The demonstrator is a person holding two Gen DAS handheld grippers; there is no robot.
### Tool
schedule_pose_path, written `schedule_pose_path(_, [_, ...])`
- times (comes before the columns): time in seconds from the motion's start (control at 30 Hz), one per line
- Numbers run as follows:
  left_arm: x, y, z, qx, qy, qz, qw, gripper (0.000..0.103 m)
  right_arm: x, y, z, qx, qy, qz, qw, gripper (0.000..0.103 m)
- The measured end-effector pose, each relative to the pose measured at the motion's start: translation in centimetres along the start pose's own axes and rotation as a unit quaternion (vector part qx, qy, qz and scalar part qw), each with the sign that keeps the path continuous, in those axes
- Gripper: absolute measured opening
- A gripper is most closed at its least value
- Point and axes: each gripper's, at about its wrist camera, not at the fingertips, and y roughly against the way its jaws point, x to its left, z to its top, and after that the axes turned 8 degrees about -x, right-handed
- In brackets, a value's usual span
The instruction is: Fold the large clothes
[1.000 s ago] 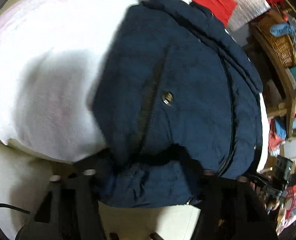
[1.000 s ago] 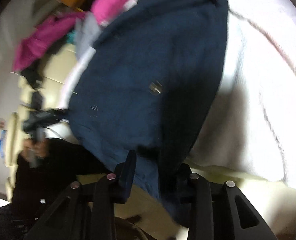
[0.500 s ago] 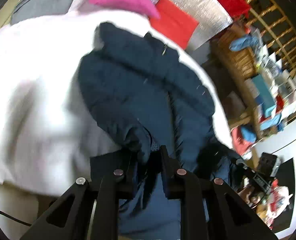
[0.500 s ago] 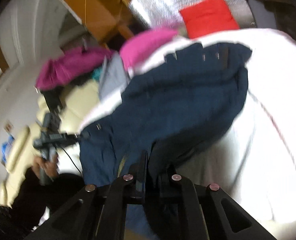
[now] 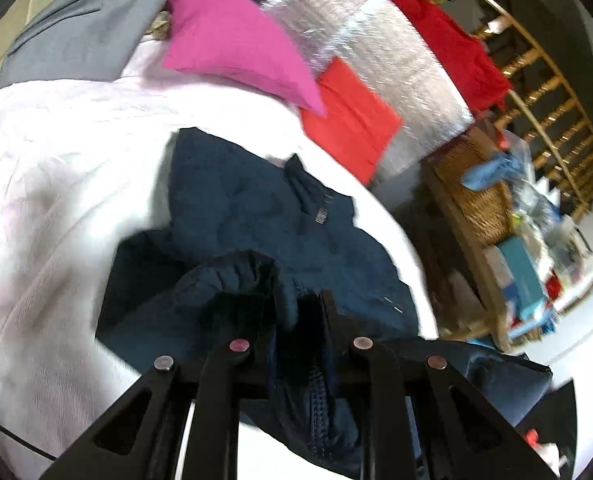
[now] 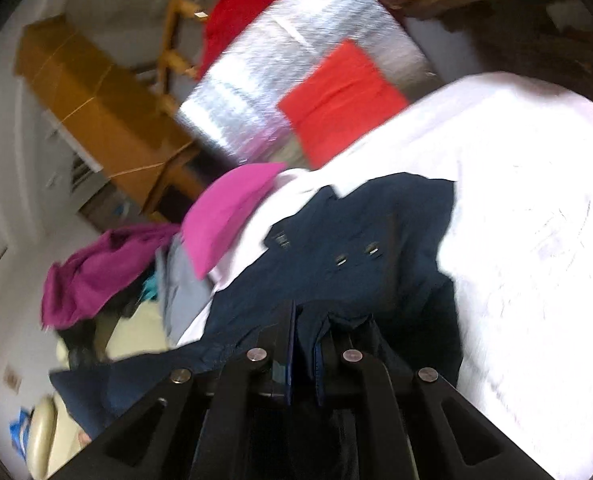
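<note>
A navy blue padded jacket [image 5: 256,204] lies on a white cover [image 5: 56,184], its collar end toward the far side. My left gripper [image 5: 296,304] is shut on a bunched edge of the near hem, which hangs lifted off the cover. In the right wrist view the same jacket [image 6: 368,232] shows its snaps. There my right gripper [image 6: 310,320] is shut on another fold of the near hem, raised above the white cover [image 6: 536,200]. The cloth between the two grips sags toward me.
A pink cushion [image 5: 232,40] and a red cushion [image 5: 348,116] lie past the jacket, against a silver foil panel [image 5: 376,52]. A grey garment [image 5: 80,32] lies at the far left. A wooden shelf with a wicker basket [image 5: 480,200] stands at the right. A purple garment [image 6: 96,272] sits on a cream sofa.
Both grippers closed on the jacket's near hem, then rose and tilted up, lifting the hem and carrying it toward the collar. More of the room behind has come into view.
</note>
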Motion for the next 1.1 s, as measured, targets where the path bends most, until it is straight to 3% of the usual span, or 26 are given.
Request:
schedule_pose_path(0.13, [3.7,-2.5,-0.4,0.023,0.048,0.010,0.9985,0.021,-2.8,-4.0,-0.4,0.042,-0.045,-0.043,0.997,0.008])
schedule_pose_path(0.4, [4.1,-3.5,0.9,0.024,0.053,-0.018,0.9981,0.020,-4.2,-4.9,0.1,0.069,-0.116,0.005,0.991,0.014])
schedule_pose_path(0.5, [4.4,-4.2,1.6,0.027,0.073,-0.031,0.9965,0.020,-4.4,-5.1,0.2,0.100,-0.129,0.014,0.987,0.015])
schedule_pose_path(0.63, [4.4,-5.8,3.2,0.020,0.090,-0.042,0.9949,0.020,-3.3,-4.6,1.5,0.062,-0.092,0.017,0.994,0.011])
schedule_pose_path(0.87, [3.9,-7.1,7.0,-0.030,0.094,-0.067,0.9928,0.020,-2.7,-6.3,4.7,-0.017,-0.108,0.037,0.993,0.009])
schedule_pose_path(1.1, [5.7,-10.1,10.2,-0.039,0.104,-0.043,0.9929,0.019,-2.9,-12.7,7.2,-0.028,-0.121,0.025,0.992,0.009])
